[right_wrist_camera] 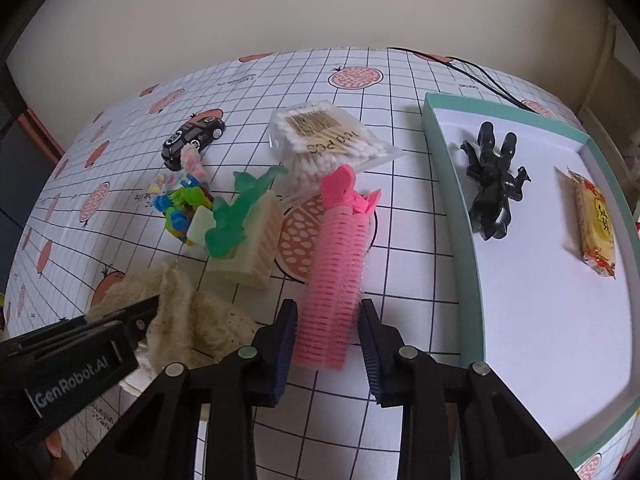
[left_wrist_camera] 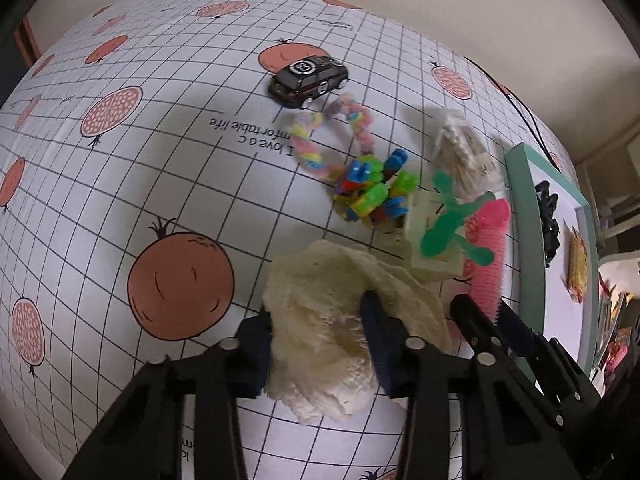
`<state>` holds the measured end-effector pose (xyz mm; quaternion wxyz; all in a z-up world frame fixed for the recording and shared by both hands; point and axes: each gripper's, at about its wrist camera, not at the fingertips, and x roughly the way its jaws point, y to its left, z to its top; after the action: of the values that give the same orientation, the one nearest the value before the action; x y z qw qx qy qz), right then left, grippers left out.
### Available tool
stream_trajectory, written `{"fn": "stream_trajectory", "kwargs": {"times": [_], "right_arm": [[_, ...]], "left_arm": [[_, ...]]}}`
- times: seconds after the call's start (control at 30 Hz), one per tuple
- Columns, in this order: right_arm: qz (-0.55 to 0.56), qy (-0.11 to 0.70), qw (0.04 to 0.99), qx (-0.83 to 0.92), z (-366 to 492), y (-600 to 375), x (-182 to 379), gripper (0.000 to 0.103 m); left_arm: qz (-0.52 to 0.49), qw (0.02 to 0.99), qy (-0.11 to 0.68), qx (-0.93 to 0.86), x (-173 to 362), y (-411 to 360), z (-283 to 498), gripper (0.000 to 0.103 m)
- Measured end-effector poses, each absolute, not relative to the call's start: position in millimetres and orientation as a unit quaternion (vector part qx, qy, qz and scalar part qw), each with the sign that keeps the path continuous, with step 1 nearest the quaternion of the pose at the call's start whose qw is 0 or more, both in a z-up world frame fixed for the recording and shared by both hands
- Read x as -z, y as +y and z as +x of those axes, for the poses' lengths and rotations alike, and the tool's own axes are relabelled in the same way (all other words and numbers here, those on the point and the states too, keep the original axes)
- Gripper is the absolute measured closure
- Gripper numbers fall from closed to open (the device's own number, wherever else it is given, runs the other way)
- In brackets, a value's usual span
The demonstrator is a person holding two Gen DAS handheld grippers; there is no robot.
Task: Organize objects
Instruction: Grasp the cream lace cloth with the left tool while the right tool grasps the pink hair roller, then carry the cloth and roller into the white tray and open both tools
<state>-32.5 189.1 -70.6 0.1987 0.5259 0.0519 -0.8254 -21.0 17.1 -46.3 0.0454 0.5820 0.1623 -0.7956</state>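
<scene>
Cloth (left_wrist_camera: 340, 332) between left tongs (left_wrist_camera: 316, 344); snack packet (right_wrist_camera: 595, 228) clear only right view.

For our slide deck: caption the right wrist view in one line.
Right tool straddles a pink hair roller beside a teal tray holding a black claw clip and snack packet.

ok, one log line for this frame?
left gripper: shut on cream cloth | right gripper: open, straddling pink roller | tray: clip, snack
</scene>
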Motion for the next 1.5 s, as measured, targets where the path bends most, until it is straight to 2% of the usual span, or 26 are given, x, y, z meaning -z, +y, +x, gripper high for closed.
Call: {"fn": "stream_trajectory", "kwargs": {"times": [0.07, 0.27, 0.77, 1.17, 1.5], "right_arm": [[0.528, 0.046, 0.199, 0.825, -33.2, 191.4, 70.6, 0.072], [0.532, 0.025, 0.206, 0.821, -34.5, 197.9, 68.8, 0.072], [0.451, -0.003, 0.227, 0.863, -25.6, 205.5, 26.5, 0.073], [0.405, -0.028, 0.220, 0.887, -27.4, 225.3, 1.1, 0.073], [0.410, -0.018, 0.190, 0.892, -34.5, 259.2, 1.8, 0.073]], "left_arm": [[0.579, 0.045, 0.162, 0.798, 44.9, 18.6, -21.2, 0.077], [0.561, 0.057, 0.145, 0.813, 33.7, 23.3, -18.8, 0.094], [0.480, 0.078, 0.181, 0.855, 4.4, -0.6, -20.7, 0.097], [0.341, 0.071, 0.181, 0.920, -55.4, 0.3, -0.5, 0.097], [0.330, 0.028, 0.195, 0.923, -65.7, 31.6, -4.7, 0.097]]}}
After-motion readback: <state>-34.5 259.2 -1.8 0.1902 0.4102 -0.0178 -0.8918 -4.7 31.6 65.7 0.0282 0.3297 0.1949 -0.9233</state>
